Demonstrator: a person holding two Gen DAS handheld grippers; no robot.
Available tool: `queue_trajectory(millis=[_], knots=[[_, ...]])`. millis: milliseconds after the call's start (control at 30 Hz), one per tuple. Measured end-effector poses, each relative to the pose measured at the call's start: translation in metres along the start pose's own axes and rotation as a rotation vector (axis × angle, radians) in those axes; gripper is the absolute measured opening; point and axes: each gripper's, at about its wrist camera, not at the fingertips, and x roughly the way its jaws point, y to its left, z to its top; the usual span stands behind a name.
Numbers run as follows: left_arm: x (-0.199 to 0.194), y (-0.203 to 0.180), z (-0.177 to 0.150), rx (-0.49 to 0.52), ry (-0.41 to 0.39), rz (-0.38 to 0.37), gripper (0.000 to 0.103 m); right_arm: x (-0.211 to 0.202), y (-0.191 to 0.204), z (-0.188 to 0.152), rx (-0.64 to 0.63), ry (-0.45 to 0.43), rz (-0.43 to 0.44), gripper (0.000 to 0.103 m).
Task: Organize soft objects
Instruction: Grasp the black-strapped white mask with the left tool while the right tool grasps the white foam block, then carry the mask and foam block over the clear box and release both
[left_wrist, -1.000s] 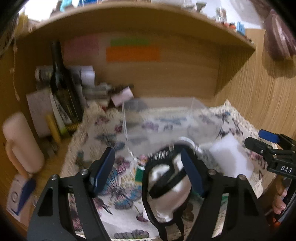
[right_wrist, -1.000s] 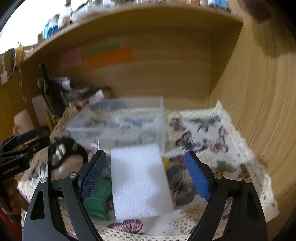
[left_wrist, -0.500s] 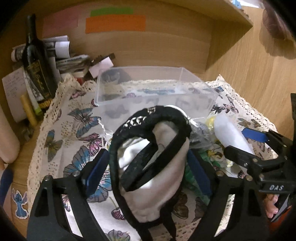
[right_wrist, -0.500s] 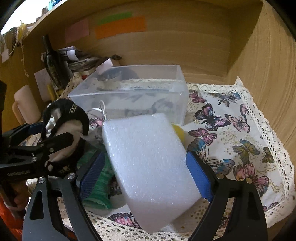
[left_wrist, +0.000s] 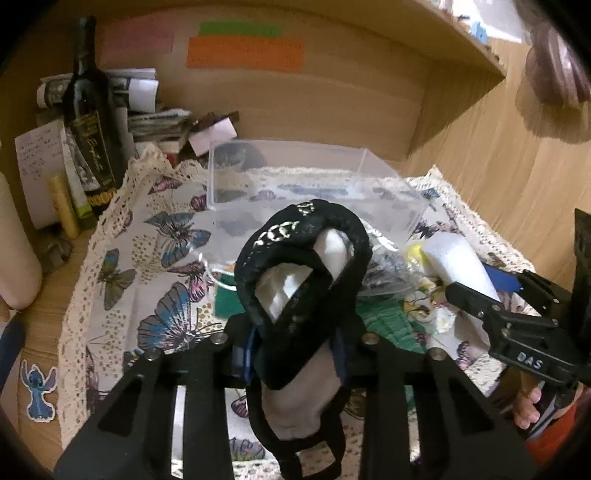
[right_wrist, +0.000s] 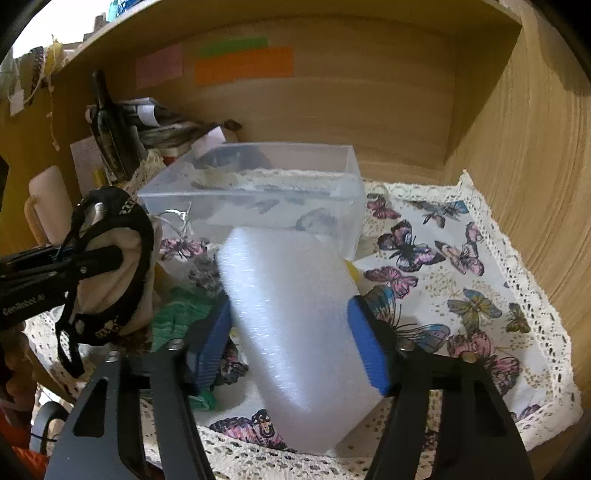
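Right wrist view: I grip the foam block (right_wrist: 299, 332); left gripper (left_wrist: 295, 354) clamps the pouch (left_wrist: 303, 280). Next: carry both over the clear bin (right_wrist: 258, 192).

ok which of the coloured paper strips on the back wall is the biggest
The orange strip, the lowest and widest of the three. The green strip directly above it is much thinner, and the pink strip to its left is shorter.

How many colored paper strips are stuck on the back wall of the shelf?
3: a pink strip on the left, a green strip to its right, and a larger orange strip directly beneath the green one. None appear hidden.
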Motion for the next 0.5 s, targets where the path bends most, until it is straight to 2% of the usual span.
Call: queue_trajectory(millis=[67, 233, 500], knots=[[-0.009, 0.001, 0.003, 0.002, -0.023, 0.003, 0.027, -0.005, 0.000, 0.002, 0.000, -0.015, -0.005, 0.047], [-0.036, 0.003, 0.016, 0.007, -0.104, 0.014, 0.026, -0.018, -0.002, 0.009, 0.006, -0.051, -0.009, 0.040], [-0.054, 0.008, 0.044, -0.008, -0.185, 0.014, 0.026, -0.044, -0.001, 0.031, 0.002, -0.156, -0.013, 0.039]])
